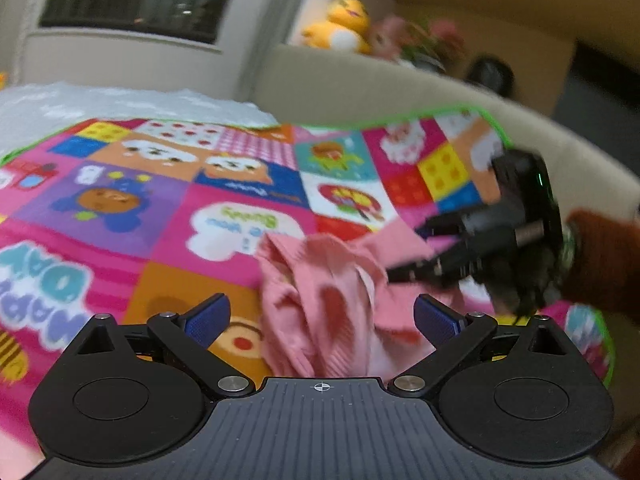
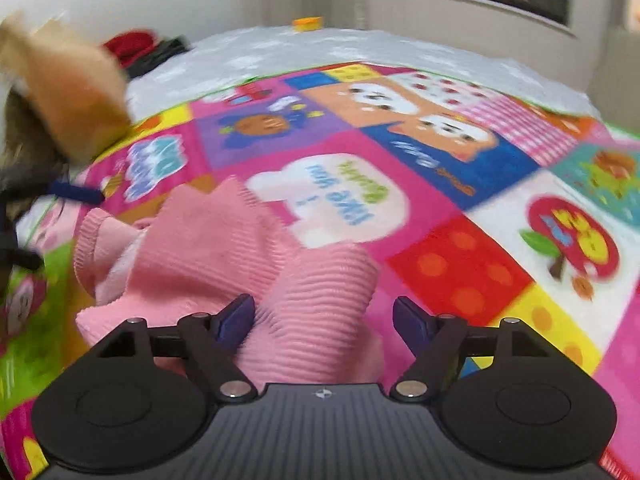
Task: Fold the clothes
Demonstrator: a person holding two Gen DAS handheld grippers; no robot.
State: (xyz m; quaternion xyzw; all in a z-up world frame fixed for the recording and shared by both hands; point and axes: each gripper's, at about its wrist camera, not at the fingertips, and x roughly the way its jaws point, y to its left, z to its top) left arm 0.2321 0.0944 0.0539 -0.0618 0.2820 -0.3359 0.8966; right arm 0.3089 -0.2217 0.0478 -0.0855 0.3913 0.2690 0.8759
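A crumpled pink ribbed garment [image 1: 324, 300] is seen lying on a colourful patchwork blanket [image 1: 168, 216], low and centre in the left wrist view. The left gripper [image 1: 322, 320] is held with its 2 blue-padded fingers [image 1: 208, 320] spread wide on either side of the cloth, and nothing is pinched between them. At the right edge of that view the right gripper [image 1: 404, 252] is visible, blurred, its tips reaching onto the garment's right side; a rust-coloured sleeve [image 1: 600, 256] is seen behind it. In the right wrist view the pink ribbed garment [image 2: 224, 252] is bunched in the lower left of centre, with a fold rising between the spread fingers of the right gripper [image 2: 324, 322]; no grip on the fabric is shown. The left gripper's blue tip [image 2: 76, 194] appears at the left edge, blurred. A white cover [image 2: 304, 48] is seen beyond the blanket [image 2: 460, 184], and yellow plush toys [image 1: 340, 24] are set on a shelf in the upper part of the left wrist view.
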